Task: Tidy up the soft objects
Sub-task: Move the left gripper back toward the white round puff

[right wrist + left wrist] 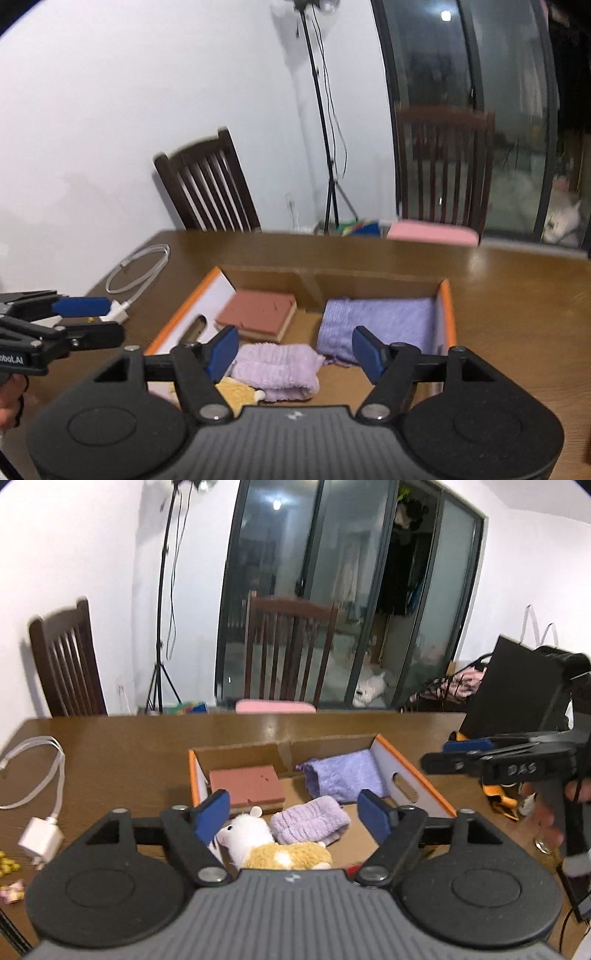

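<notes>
Left hand-held gripper (293,814) spread wide; right hand-held gripper (293,354) likewise (both empty, level).

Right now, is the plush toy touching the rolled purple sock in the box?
Touching. Left wrist view shows the plush toy pressed against the sock, no cardboard visible between them.

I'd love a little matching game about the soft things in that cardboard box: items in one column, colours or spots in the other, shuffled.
Column one:
1. sponge
2. folded towel
3. plush toy
4. rolled cloth

Column two:
A. white and yellow, at the near edge of the box
B. lilac, in the middle, beside the plush toy
C. reddish-brown top, far left corner
D. purple, against the right wall

Pairs: 1-C, 2-D, 3-A, 4-B
</notes>
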Demonstrator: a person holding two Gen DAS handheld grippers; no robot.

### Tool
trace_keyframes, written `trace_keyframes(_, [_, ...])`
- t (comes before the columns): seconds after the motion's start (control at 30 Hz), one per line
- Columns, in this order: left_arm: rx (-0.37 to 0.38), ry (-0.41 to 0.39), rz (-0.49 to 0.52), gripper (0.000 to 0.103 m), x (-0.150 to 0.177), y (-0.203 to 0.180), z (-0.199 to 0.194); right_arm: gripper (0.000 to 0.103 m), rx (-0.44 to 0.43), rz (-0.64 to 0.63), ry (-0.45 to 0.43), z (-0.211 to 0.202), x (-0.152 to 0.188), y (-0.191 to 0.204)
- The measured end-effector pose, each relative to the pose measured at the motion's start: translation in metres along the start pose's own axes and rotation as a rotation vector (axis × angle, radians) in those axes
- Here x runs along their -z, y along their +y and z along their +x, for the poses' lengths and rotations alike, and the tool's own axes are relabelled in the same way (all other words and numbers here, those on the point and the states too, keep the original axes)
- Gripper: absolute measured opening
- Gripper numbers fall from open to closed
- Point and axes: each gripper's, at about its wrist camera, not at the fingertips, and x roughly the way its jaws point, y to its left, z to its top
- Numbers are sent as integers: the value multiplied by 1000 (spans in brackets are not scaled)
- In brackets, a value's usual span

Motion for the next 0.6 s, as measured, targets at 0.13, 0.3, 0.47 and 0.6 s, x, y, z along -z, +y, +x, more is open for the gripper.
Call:
trace_keyframes(0.13, [-10,-41,22,83,4,-8,-45,77,23,-34,-50,-53,3,10])
trace_keyframes(0.3, [-15,-81,28,85,18,-23,-87,78,27,-78,-104,-103,14,30])
trace_keyframes(0.47, [-35,-116,57,90,59,-40,-125,81,-7,-115,-163,-144,51,49])
trace_keyframes(0.6, [-37,-146,68,95,108,-50,-151,81,-21,-156,-183,-167,98,63])
